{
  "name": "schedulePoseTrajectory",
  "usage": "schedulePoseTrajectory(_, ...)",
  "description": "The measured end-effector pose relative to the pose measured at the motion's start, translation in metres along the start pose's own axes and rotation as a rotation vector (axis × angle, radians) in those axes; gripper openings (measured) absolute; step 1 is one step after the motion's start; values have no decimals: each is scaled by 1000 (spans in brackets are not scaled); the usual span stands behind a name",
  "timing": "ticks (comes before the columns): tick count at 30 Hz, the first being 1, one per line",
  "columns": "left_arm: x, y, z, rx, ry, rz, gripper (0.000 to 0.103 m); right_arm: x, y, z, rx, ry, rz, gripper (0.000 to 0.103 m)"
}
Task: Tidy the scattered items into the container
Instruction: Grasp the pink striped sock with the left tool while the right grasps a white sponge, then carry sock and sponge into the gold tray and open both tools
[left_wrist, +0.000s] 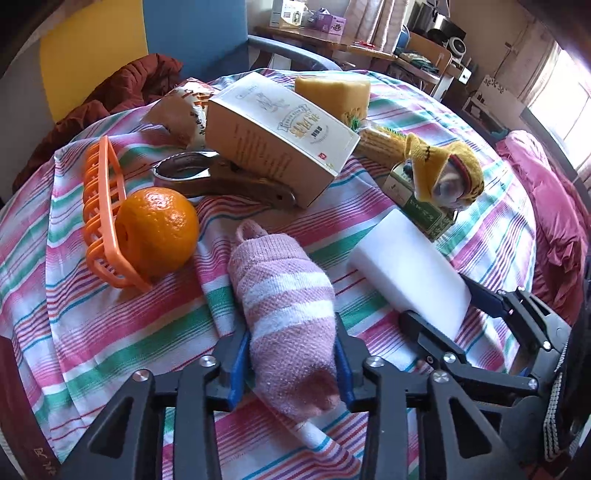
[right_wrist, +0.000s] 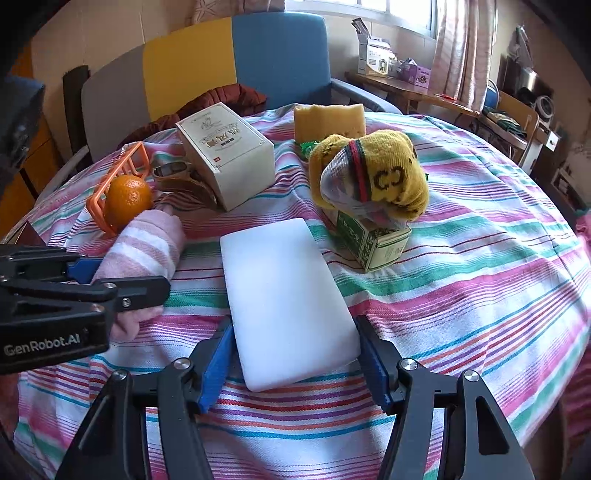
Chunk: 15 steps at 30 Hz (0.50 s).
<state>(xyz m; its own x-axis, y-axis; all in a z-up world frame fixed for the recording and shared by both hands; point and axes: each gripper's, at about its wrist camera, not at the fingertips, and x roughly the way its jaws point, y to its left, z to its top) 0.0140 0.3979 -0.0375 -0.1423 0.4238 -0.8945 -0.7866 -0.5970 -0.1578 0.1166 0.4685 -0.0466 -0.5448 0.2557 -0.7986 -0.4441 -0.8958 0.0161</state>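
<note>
Gripping the pink sock (left_wrist: 284, 317) in my left gripper (left_wrist: 291, 365) — my right gripper (right_wrist: 295, 354) clamps the white sponge (right_wrist: 284, 295), both mid-cloth (right_wrist: 480, 295).

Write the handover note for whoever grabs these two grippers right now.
Left hand-held gripper: fingers on either side of the rolled pink striped sock, which lies on the striped cloth; firm grip not certain.
Right hand-held gripper: fingers flank the white foam block, apparently touching its sides.
Elsewhere on the cloth: orange against the orange basket, beige carton resting on metal tongs, yellow sponge, yellow sock on top of the green box.
Done: nothing visibly stowed.
Left: everything; the basket looks like the container.
</note>
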Motion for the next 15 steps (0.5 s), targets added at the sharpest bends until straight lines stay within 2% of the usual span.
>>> schedulePoseTrajectory(5, -17, 5, -7, -29, -22, -38, 35, -9, 7, 6, 30, 15, -19, 62)
schedulePoseTrajectory(11, -47, 6, -16, -27, -80, -45, 35, -36, 24, 17, 9, -44, -52, 62)
schedulePoseTrajectory(15, -76, 20, -24, -52, -133, -48, 35, -54, 39, 26, -16, -85, -70, 62)
